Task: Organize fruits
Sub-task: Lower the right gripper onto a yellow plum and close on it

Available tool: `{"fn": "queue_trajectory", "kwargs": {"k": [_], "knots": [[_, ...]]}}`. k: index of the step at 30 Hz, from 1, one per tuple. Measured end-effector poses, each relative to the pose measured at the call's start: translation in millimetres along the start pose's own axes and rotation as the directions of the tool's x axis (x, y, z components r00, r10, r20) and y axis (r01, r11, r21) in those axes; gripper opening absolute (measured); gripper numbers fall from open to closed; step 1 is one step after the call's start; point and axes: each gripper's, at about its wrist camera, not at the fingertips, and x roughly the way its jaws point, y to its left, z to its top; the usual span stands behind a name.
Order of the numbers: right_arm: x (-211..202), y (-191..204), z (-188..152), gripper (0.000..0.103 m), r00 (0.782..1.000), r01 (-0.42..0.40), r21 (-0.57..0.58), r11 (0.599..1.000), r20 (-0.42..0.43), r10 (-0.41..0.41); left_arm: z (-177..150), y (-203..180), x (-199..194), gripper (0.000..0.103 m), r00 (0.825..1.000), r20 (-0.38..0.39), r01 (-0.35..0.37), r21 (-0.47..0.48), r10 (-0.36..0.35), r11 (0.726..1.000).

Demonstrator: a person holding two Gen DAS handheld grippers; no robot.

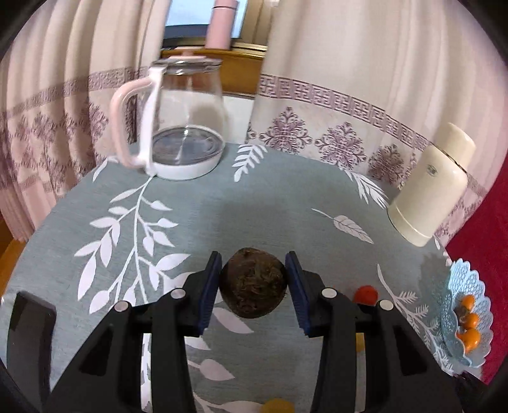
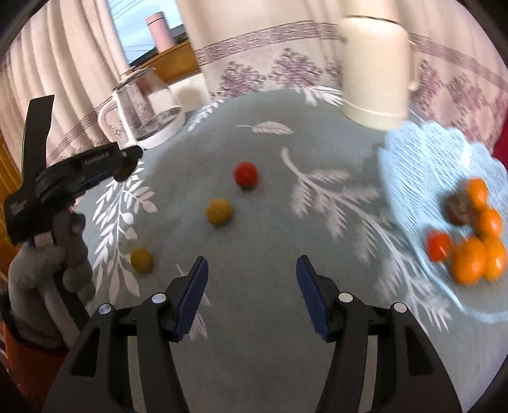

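Observation:
My left gripper is shut on a round brown fruit, its blue pads pressing both sides, lifted above the grey-green leaf-print tablecloth. The right wrist view shows this gripper at the left, held by a gloved hand. My right gripper is open over bare cloth with nothing between its fingers. A red fruit and two yellow fruits lie loose on the table. At the right a pale blue lace basket holds oranges, a brown fruit and a red one.
A glass kettle with a pink handle stands at the back left. A cream canister stands at the back right, near the basket. A pink bottle sits on the sill behind. Patterned curtains hang past the table's far edge.

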Motion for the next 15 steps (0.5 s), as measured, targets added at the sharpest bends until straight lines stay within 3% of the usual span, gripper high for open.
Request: {"fn": "queue_trajectory", "kwargs": {"k": [7,15], "knots": [[42,20,26,0.051,0.998,-0.05,-0.046,0.998,-0.044,0.048,-4,7,6,0.043,1.0,-0.004,-0.019,-0.019,0.019,1.0],[72,29,37,0.042,0.996,-0.047,-0.052,0.998,-0.079,0.042,-5,11,6,0.043,1.0,-0.013,-0.003,-0.044,0.002,0.999]]}}
